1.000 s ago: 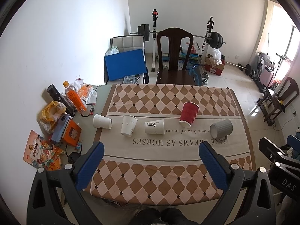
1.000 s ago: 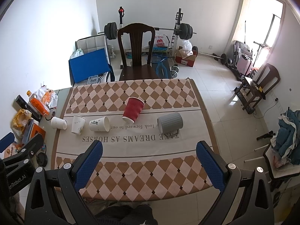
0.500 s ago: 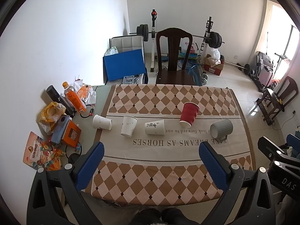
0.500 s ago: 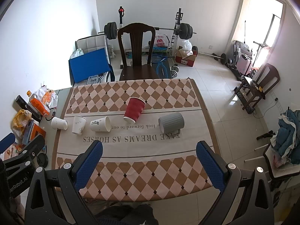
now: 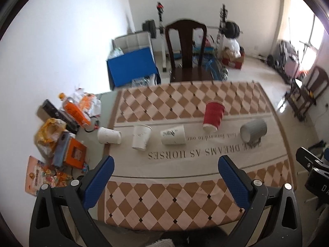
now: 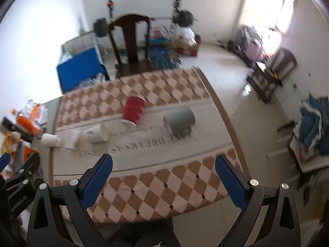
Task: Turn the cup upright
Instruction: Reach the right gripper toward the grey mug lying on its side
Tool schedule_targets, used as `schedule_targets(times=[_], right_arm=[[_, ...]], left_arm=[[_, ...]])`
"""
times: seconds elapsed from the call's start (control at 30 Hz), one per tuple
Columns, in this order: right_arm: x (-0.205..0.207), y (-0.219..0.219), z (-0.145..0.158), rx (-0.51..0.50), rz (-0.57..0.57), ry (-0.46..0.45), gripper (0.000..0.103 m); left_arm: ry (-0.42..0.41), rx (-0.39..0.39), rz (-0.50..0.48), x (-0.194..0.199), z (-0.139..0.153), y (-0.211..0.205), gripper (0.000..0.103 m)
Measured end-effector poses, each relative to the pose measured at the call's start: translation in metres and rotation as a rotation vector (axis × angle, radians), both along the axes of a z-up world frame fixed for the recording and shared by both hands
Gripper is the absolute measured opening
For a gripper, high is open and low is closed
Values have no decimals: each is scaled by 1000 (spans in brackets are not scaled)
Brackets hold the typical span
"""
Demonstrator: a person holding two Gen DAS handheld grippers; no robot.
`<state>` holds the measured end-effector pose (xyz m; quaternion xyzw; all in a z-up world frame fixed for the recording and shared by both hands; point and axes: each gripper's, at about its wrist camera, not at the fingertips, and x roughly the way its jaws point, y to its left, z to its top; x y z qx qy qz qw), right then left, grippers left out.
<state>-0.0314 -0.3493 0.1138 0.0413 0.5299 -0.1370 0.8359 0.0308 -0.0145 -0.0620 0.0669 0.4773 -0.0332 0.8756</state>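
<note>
A row of cups lies across the table's middle band. From left: a white paper cup (image 5: pixel 108 135) on its side, a white cup (image 5: pixel 141 137) standing mouth down, a white printed cup (image 5: pixel 173 137) on its side, a red ribbed cup (image 5: pixel 213 116) mouth down, and a grey ribbed mug (image 5: pixel 254 133) on its side. The red cup (image 6: pixel 133 110) and grey mug (image 6: pixel 179 121) also show in the right wrist view. My left gripper (image 5: pixel 166 164) is open and empty, high above the near table edge. My right gripper (image 6: pixel 163 163) is open and empty, likewise high and back.
The table carries a checked cloth (image 5: pixel 164 197) with printed lettering. Bottles, bags and boxes (image 5: pixel 67 123) clutter the table's left end. A dark wooden chair (image 5: pixel 186 49) stands at the far side, with gym weights behind. The right gripper's body (image 5: pixel 314 170) shows at right.
Both grippers have moved forward and lower toward the table. The right wrist view has tilted and swung, now blurred. The cups have not moved.
</note>
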Motion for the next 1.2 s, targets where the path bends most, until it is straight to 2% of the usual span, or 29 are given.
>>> schedule_targets(times=[0.17, 0.33, 0.6, 0.7, 0.83, 0.87, 0.93, 1.0, 1.2], right_arm=[[5, -53, -74, 14, -105, 135, 101], [14, -108, -147, 36, -174, 250, 101], [41, -193, -246, 114, -264, 423, 98], [52, -218, -270, 132, -277, 464, 91], [68, -245, -291, 150, -287, 492, 89], [72, -250, -295, 152, -289, 497, 89], [80, -261, -304, 153, -293, 508, 88], [87, -270, -309, 156, -300, 513, 88], [102, -293, -324, 171, -326, 535, 88]], left_arm=[[85, 43, -56, 23, -50, -34, 103], [140, 106, -123, 50, -92, -85, 103], [197, 223, -300, 102, -152, -194, 103], [217, 253, -390, 121, -172, -234, 103], [243, 274, -520, 140, -194, -277, 99], [252, 275, -552, 143, -198, -286, 97], [283, 271, -618, 150, -208, -303, 86], [305, 269, -670, 152, -214, -317, 81], [360, 308, -783, 160, -237, -350, 80]])
